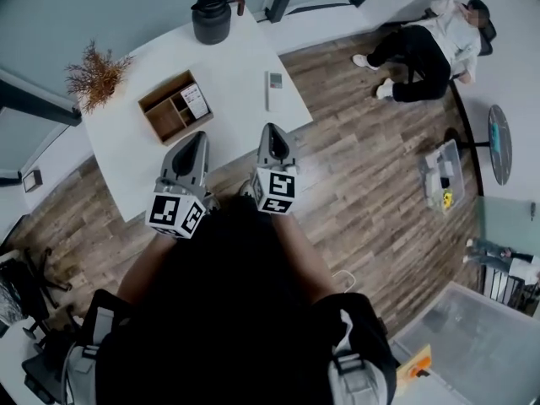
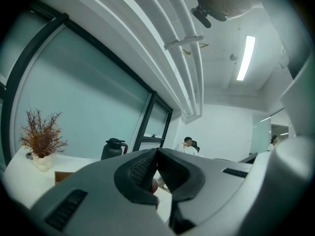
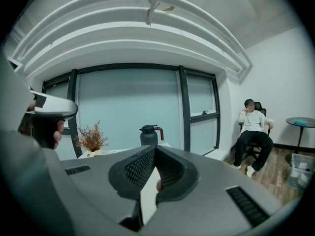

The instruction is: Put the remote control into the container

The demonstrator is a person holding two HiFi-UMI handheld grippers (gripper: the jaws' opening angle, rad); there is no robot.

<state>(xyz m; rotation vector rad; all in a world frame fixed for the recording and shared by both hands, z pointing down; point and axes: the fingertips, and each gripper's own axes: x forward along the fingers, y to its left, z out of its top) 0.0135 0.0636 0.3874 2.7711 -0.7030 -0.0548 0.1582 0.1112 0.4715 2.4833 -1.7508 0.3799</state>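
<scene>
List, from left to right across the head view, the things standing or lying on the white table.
dried plant → wooden container → black jug → remote control

I can read no word, number or brand anywhere: the white card (image 1: 195,99) in the wooden container (image 1: 160,112) and the remote control (image 1: 275,81) are too small to read, and the left marker cube (image 1: 175,213) and right marker cube (image 1: 276,190) show only black-and-white squares.
</scene>
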